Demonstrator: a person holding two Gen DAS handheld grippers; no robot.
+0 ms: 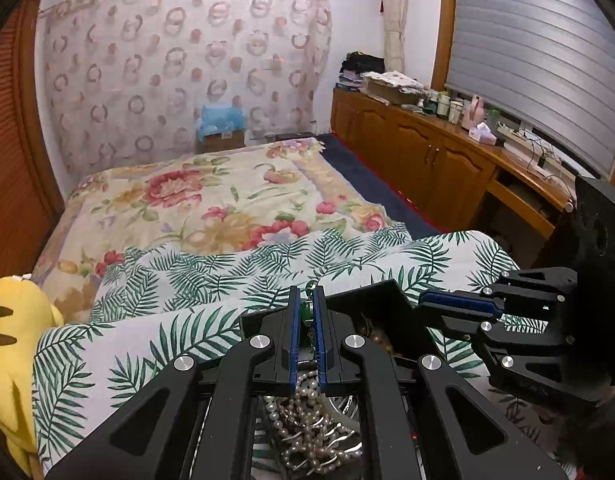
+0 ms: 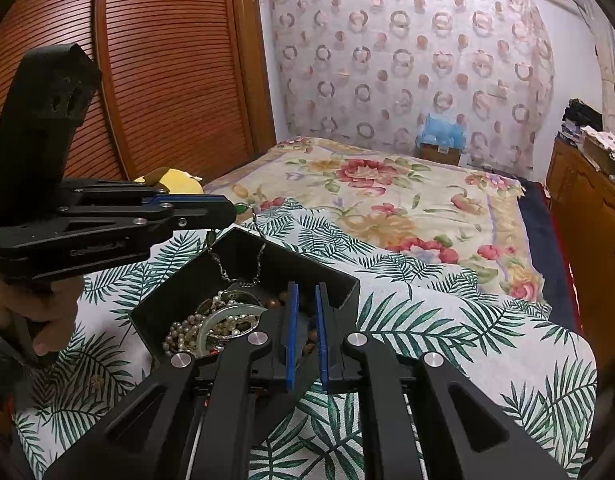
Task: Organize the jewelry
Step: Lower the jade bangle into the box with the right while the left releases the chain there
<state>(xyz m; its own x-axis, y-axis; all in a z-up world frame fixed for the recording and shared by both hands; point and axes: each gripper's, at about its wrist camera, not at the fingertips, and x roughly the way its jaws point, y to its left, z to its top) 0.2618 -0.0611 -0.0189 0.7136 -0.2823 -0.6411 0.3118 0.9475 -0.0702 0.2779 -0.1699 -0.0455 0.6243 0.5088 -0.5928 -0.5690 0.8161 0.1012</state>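
Observation:
A black open box (image 2: pixel 187 276) sits on the leaf-print cloth (image 2: pixel 447 320) and holds pearl strands (image 2: pixel 183 328), a pale bangle (image 2: pixel 215 320) and brown beads. My left gripper (image 1: pixel 306 300) is shut on a green-bead necklace (image 1: pixel 306 311) just above the box (image 1: pixel 371 296). The right wrist view shows the left gripper (image 2: pixel 232 211) from the side, with the necklace's silver chain (image 2: pixel 227 276) hanging down into the box. My right gripper (image 2: pixel 306 292) is at the box's near right wall, its jaws closed narrowly on that wall. In the left wrist view the right gripper (image 1: pixel 423 304) reaches in from the right.
The box lies on a bed with a floral blanket (image 1: pixel 227 200) beyond it. A yellow plush toy (image 1: pixel 15 340) lies at the left. Wooden cabinets (image 1: pixel 427 152) with clutter on top run along the right; a slatted wardrobe (image 2: pixel 167 80) stands left. A hand (image 2: pixel 39 320) holds the left gripper.

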